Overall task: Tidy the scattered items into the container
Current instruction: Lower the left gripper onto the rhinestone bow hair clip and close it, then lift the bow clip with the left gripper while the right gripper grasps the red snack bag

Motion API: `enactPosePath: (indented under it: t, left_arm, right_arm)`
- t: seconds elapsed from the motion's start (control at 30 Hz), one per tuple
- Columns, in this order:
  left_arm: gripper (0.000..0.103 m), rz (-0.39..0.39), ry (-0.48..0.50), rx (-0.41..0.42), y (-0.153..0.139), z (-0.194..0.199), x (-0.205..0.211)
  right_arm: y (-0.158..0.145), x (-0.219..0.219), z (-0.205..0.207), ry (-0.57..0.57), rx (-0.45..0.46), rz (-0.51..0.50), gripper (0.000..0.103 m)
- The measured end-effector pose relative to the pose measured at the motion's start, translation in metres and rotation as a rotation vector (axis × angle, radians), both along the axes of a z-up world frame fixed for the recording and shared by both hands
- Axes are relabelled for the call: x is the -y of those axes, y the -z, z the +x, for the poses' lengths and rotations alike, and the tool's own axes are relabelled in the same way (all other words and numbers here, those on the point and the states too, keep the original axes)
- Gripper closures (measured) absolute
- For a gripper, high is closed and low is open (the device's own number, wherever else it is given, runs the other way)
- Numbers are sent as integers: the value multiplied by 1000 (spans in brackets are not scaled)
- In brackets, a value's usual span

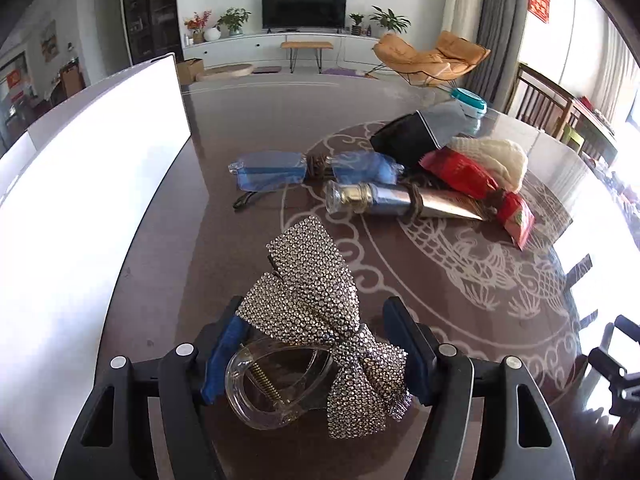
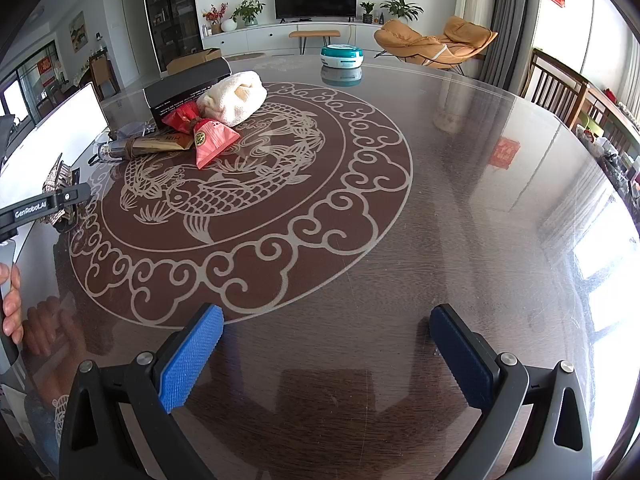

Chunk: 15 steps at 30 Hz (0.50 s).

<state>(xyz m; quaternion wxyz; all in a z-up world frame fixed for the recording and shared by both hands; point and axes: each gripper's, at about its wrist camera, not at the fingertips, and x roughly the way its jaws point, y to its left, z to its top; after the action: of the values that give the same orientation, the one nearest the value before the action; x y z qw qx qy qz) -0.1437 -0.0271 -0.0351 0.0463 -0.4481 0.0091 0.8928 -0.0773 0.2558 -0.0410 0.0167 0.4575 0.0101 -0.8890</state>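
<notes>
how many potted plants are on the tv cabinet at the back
4 that I can make out: a red-flowered one and a leafy green one left of the tv, a small one and a bigger leafy one right of it. Others could be hidden.

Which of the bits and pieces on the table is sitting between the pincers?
The sparkly bow hair clip. It sits between the left gripper's blue pads; the glasses, tube and red packet lie farther off.

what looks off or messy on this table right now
Nothing is spilled or broken. The loose things sit in a jumbled heap: a tube lies on its side with a red packet across it and a white cloth behind. A sparkly bow hair clip sits crooked between the left gripper fingers.
</notes>
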Motion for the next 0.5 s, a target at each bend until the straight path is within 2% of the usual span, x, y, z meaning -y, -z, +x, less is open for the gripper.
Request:
enactPosePath:
  t: [0.13, 0.33, 0.4, 0.5]
  left_arm:
    - [35, -17, 86, 11, -1, 30, 0]
    - [35, 7, 106, -10, -1, 41, 10]
    - [35, 6, 107, -16, 0, 40, 7]
    - [35, 6, 107, -17, 0, 40, 7]
  right_arm:
    - [0, 0, 0, 0, 0, 0, 0]
    - [0, 1, -1, -8, 3, 0, 0]
    - [0, 8, -8, -69, 8, -3, 0]
    - [1, 31, -34, -230, 17, 4, 0]
